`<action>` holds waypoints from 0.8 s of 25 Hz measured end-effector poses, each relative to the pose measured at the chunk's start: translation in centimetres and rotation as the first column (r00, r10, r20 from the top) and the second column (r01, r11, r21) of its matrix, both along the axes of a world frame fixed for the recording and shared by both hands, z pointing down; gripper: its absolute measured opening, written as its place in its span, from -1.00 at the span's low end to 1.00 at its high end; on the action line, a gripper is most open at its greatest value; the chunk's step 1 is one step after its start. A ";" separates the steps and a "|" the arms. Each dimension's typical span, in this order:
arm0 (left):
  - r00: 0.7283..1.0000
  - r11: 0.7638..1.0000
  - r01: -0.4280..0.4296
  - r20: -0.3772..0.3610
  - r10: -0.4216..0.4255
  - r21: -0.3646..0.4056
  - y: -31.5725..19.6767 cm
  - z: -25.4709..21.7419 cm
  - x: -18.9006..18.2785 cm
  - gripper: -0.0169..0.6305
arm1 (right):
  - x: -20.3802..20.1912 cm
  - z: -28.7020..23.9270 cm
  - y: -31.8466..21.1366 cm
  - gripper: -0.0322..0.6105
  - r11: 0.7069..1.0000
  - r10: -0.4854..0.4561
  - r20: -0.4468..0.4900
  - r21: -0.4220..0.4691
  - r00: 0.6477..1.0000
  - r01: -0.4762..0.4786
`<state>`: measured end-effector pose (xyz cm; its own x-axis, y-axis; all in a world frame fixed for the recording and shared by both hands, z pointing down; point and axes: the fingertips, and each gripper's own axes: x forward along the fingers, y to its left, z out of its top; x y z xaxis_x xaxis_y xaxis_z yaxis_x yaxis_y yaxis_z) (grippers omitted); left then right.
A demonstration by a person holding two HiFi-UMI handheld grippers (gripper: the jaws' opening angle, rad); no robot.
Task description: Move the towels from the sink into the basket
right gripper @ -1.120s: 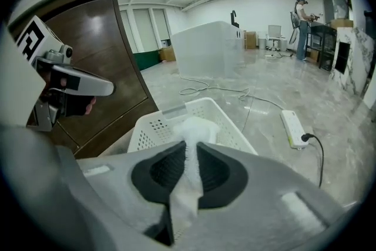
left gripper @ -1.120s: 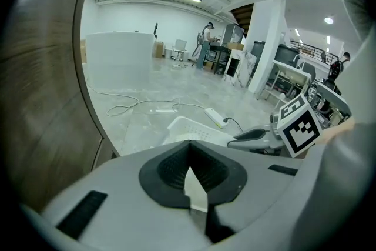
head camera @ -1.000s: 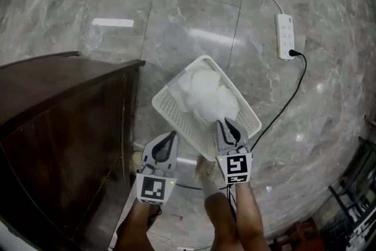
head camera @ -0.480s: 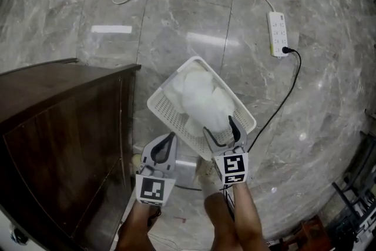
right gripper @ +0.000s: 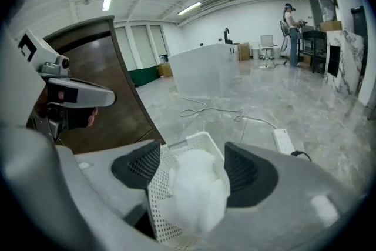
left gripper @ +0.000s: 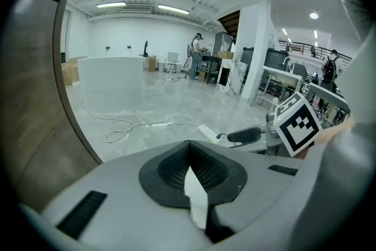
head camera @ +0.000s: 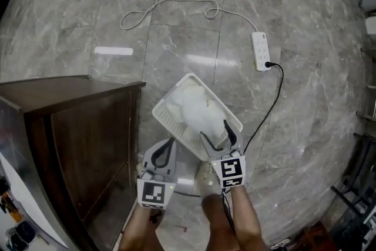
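Nearest, the left gripper (head camera: 170, 143) has its jaws pressed together, and I can see nothing held in them. Just right of it, the right gripper (head camera: 214, 130) has its jaws spread wide. They have just been opening, and nothing is pinched between them. A bit farther sits the white basket (head camera: 164, 117) on the floor, beside the dark cabinet (head camera: 82, 132) on the left. The fluffy white towels (head camera: 197, 107) lie inside the basket. I think the drop is done. It is best to lift straight up with the jaws wide, so no fluff snags. Far off lies a power strip (head camera: 259, 51). No sink shows.
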<state>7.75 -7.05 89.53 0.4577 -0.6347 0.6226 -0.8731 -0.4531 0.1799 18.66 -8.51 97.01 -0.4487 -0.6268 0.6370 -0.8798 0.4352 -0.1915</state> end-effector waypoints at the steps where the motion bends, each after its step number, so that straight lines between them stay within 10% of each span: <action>1: 1.000 1.000 0.000 0.001 0.000 0.016 -0.1 -1.7 0.0 -0.92 | 0.0 -1.7 -0.1 0.13 1.000 0.003 -0.001 0.011 1.000 -0.003; 20: 0.998 0.953 -0.069 0.031 0.062 0.296 0.7 -35.5 -0.5 -0.92 | -0.4 -40.5 0.3 -0.40 0.957 0.060 0.041 0.283 0.997 -0.069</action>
